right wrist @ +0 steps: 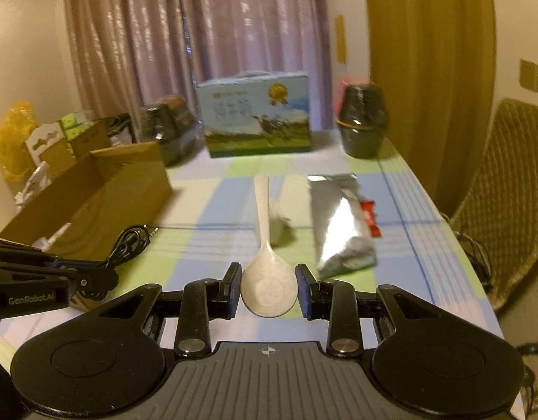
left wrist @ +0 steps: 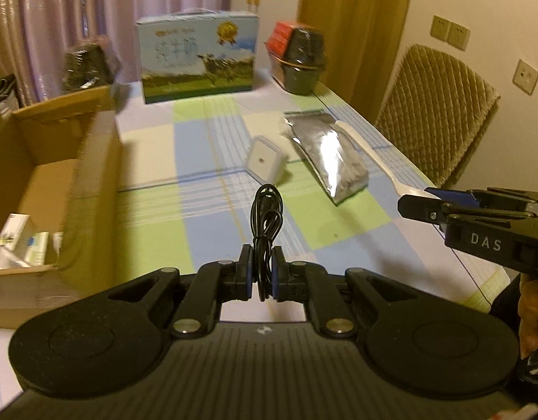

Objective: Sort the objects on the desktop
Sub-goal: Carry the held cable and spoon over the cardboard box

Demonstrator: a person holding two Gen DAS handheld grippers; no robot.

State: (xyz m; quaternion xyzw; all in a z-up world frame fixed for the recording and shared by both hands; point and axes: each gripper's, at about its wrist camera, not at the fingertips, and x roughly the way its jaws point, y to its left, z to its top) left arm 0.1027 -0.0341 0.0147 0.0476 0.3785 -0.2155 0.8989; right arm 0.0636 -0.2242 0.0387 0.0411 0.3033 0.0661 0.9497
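Note:
In the left wrist view my left gripper is shut on a coiled black cable, which stands up between the pads above the checked tablecloth. My right gripper is shut on the bowl of a white spoon, whose handle points away from me. Each gripper shows in the other's view: the right gripper with the spoon at the right edge, the left gripper with the cable at the left. On the table lie a silver foil pouch and a small white square box.
An open cardboard box with several small packs stands at the left. At the back stand a blue carton and dark wrapped pots. A red packet lies by the foil pouch. A woven chair stands at the table's right.

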